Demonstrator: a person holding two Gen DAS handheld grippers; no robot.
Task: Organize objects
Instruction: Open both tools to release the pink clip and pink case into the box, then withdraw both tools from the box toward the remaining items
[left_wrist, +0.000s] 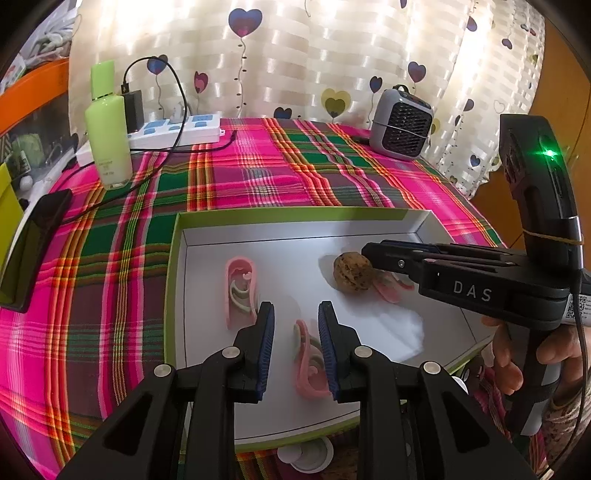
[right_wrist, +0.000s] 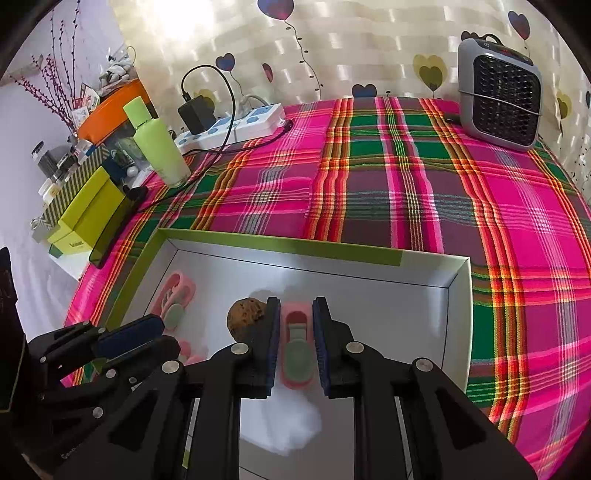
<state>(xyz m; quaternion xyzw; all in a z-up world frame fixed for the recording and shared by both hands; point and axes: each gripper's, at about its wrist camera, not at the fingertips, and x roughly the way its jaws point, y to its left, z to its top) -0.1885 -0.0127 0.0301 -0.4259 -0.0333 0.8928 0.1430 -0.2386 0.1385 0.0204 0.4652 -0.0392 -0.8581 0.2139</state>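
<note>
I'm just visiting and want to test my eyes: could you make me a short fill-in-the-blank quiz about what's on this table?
1. The pink clips and the brown ball lie inside a shallow ____ with a green rim.
2. The tablecloth has a ____ pattern.
3. The tall bottle near the power strip is light ____.
4. The right gripper has a ____ clip between its fingers.

Missing words: box; plaid; green; pink

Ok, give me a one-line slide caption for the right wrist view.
Right gripper straddles a pink clip in the white tray, beside a brown ball.
</note>
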